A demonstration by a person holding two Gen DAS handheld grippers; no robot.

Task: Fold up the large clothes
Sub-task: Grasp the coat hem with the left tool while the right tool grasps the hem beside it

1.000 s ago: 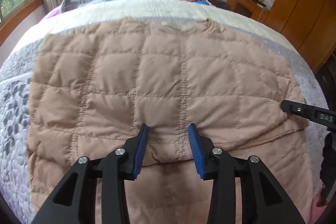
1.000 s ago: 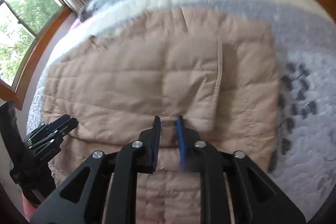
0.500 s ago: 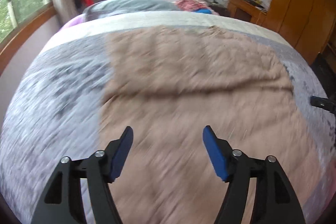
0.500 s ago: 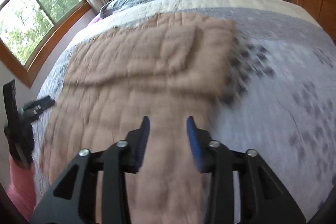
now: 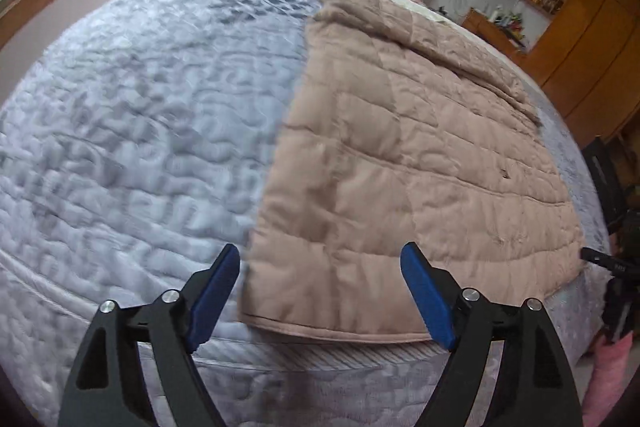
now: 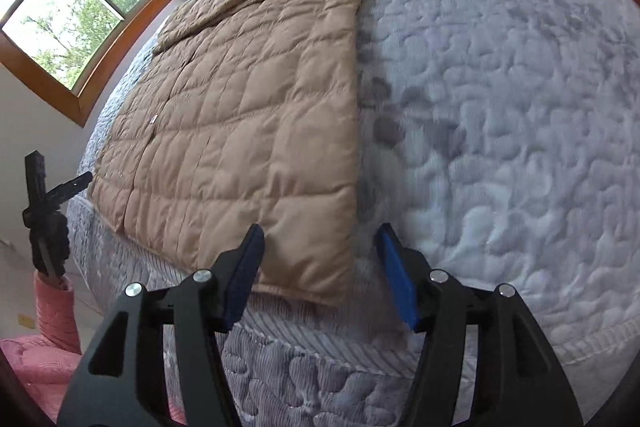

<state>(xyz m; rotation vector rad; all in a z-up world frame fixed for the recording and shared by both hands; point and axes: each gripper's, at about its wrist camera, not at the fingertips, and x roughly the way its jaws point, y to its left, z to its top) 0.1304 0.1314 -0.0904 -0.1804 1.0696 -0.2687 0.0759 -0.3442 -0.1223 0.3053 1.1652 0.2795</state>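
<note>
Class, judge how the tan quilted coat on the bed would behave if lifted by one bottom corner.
The tan quilted coat probably droops, since it lies folded and limp. Its puffy quilting suggests it is light for its bulk. The smooth shell may slip on the grey bedspread.

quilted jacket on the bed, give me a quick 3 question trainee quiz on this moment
1. True or false: the left tool is clamped on the quilted jacket.
2. Which part of the jacket lies ahead of the right tool? A) its collar B) its near right corner C) its middle
3. Fill in: the jacket lies flat on the grey ____.

Key:
1. False. Both tools have just been opening, and nothing is between the pads of either.
2. B. The corner lies at the near edge of the bed, just beyond the open pads.
3. Bedspread.
</note>
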